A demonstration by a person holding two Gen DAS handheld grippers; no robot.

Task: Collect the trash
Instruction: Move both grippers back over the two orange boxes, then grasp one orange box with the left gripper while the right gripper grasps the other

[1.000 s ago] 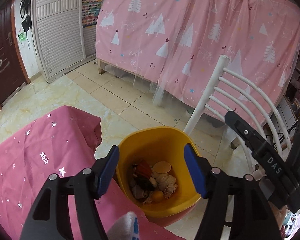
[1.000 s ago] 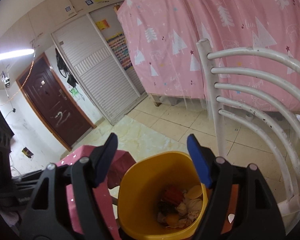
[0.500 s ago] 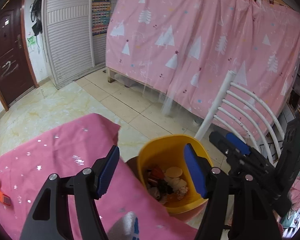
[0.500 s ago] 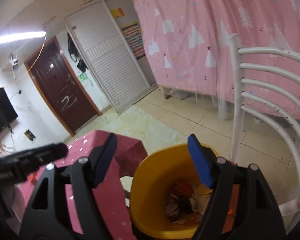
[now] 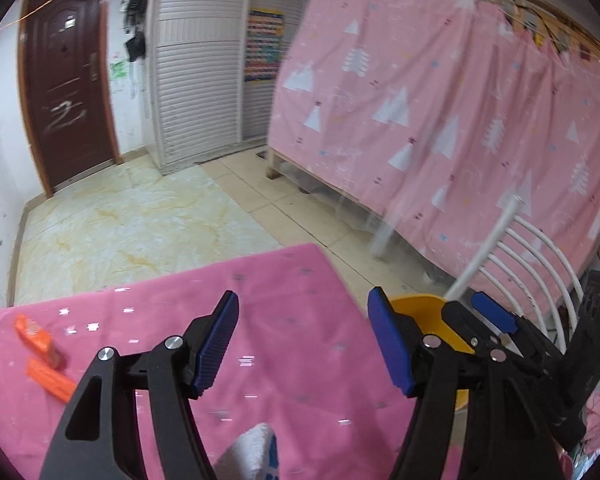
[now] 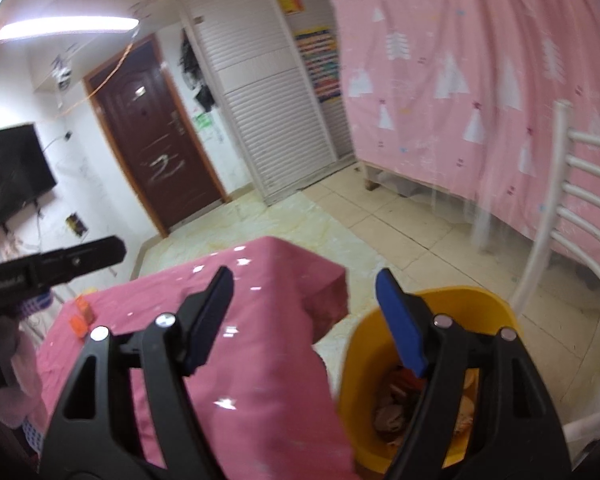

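**Both claws empty above the pink tablecloth**

Your left gripper (image 5: 302,342) is spread with nothing between its pads, over the pink tablecloth (image 5: 260,320). Your right gripper (image 6: 304,320) is opening, also empty. Just right of each claw sits the yellow bin (image 6: 460,304) holding trash (image 6: 388,416). Farther left of the claws, two orange wrappers (image 5: 34,334) lie on the cloth. A white chair (image 6: 560,208) stands beyond the bin.

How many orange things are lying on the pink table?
2. One orange piece lies near the pink tablecloth's left edge; the other lies just in front of it. More may be hidden behind the fingers.
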